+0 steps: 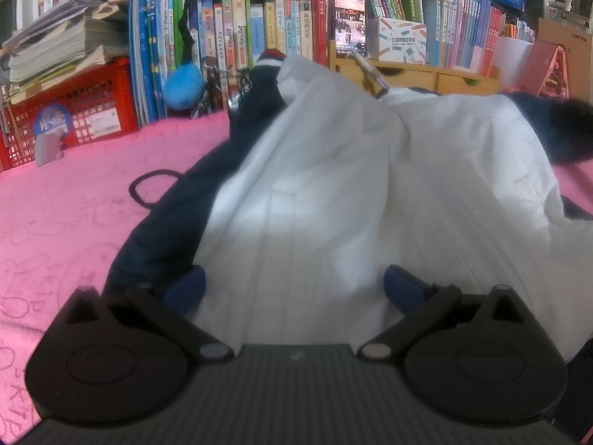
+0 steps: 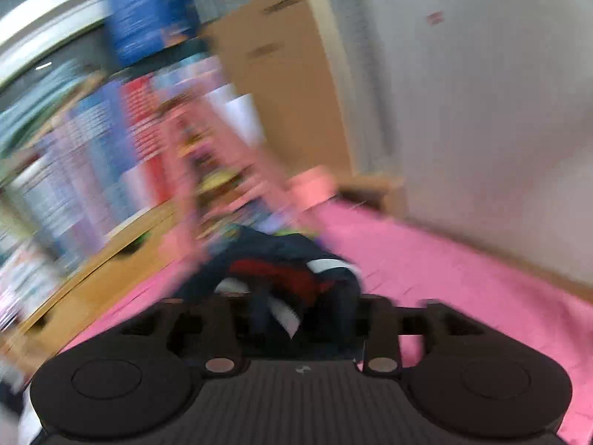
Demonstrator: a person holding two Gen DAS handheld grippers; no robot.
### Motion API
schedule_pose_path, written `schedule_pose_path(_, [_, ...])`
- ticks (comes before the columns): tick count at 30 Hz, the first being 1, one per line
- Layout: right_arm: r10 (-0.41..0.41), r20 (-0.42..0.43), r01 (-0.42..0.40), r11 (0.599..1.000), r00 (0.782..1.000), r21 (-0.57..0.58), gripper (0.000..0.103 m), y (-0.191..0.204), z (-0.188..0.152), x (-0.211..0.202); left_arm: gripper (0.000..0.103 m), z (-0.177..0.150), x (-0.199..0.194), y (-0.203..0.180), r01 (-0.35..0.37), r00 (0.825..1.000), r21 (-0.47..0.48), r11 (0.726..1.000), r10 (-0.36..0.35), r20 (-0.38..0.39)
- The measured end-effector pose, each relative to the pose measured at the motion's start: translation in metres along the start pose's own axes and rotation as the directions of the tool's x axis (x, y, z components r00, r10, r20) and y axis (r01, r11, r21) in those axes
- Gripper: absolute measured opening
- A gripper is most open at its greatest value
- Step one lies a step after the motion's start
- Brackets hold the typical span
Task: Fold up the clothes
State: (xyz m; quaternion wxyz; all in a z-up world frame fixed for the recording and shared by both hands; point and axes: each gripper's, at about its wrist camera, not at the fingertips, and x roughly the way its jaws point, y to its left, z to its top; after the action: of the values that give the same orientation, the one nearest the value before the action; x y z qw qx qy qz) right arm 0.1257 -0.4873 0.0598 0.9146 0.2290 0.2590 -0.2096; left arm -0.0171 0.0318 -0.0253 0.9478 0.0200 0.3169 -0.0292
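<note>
A white and navy jacket [image 1: 333,185] lies bunched on a pink blanket [image 1: 74,204], its red, white and navy striped collar [image 1: 270,59] at the far end. My left gripper [image 1: 294,289] rests low over the near white cloth, its blue pads [image 1: 185,289] wide apart and open, with the cloth lying loosely between them. In the blurred right wrist view, a navy bunch with red and white stripes [image 2: 281,278] fills the gap between the fingers of my right gripper [image 2: 296,319]. The jaws stand apart. The blur hides whether they press on the cloth.
A black elastic loop [image 1: 148,189] lies on the blanket left of the jacket. Behind it stand a red crate [image 1: 74,111], rows of books [image 1: 259,29], a lit phone [image 1: 350,18] and a wooden drawer unit [image 1: 426,74]. Cardboard [image 2: 285,74] and a wall [image 2: 481,111] bound the right.
</note>
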Motion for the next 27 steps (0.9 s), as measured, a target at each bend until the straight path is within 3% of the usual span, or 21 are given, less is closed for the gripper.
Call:
schedule_pose_path(2, [0.13, -0.05, -0.135, 0.986, 0.99, -0.099, 0.093, 0.013, -0.026, -0.012, 0.103, 0.0, 0.0, 0.0, -0.001, 1.0, 0.001, 1.0, 0.001, 0.0])
schedule_pose_path(4, [0.245, -0.124, -0.266, 0.942, 0.962, -0.205, 0.094, 0.033, -0.059, -0.026, 0.103, 0.0, 0.0, -0.001, -0.002, 1.0, 0.002, 1.0, 0.002, 0.0])
schedule_pose_path(7, [0.351, -0.228, -0.409, 0.856, 0.908, -0.315, 0.094, 0.064, -0.108, -0.052, 0.103, 0.0, 0.0, -0.001, -0.003, 1.0, 0.001, 1.0, 0.003, 0.001])
schedule_pose_path(10, [0.459, -0.31, -0.554, 0.677, 0.833, -0.484, 0.094, 0.093, -0.165, -0.099, 0.103, 0.0, 0.0, 0.0, 0.0, 1.0, -0.001, 1.0, 0.0, 0.002])
schedule_pose_path(13, [0.511, -0.355, -0.587, 0.417, 0.783, -0.694, 0.094, 0.108, -0.226, -0.16, 0.103, 0.0, 0.0, 0.0, 0.0, 1.0, -0.002, 1.0, 0.0, 0.002])
schedule_pose_path(16, [0.53, -0.442, -0.6, 0.166, 0.724, -0.783, 0.095, 0.104, -0.279, -0.202, 0.103, 0.0, 0.001, 0.0, 0.0, 1.0, -0.002, 1.0, 0.0, 0.001])
schedule_pose_path(18, [0.51, -0.474, -0.591, 0.086, 0.718, -0.802, 0.096, 0.104, -0.303, -0.214, 0.103, 0.001, 0.001, 0.0, -0.001, 1.0, -0.002, 1.0, 0.001, 0.002])
schedule_pose_path(22, [0.511, -0.33, -0.469, 0.169, 0.794, -0.867, 0.095, 0.109, -0.323, -0.214, 0.103, 0.001, 0.0, 0.0, -0.002, 1.0, -0.004, 1.0, 0.002, 0.004])
schedule_pose_path(24, [0.505, -0.24, -0.415, 0.268, 0.829, -0.869, 0.09, 0.107, -0.316, -0.212, 0.103, 0.001, 0.0, 0.0, 0.0, 1.0, -0.006, 1.0, 0.0, 0.005])
schedule_pose_path(27, [0.449, -0.049, -0.252, 0.404, 0.892, -0.88, 0.09, 0.107, -0.305, -0.208, 0.103, 0.001, -0.001, 0.002, 0.004, 1.0, -0.011, 1.0, -0.004, 0.009])
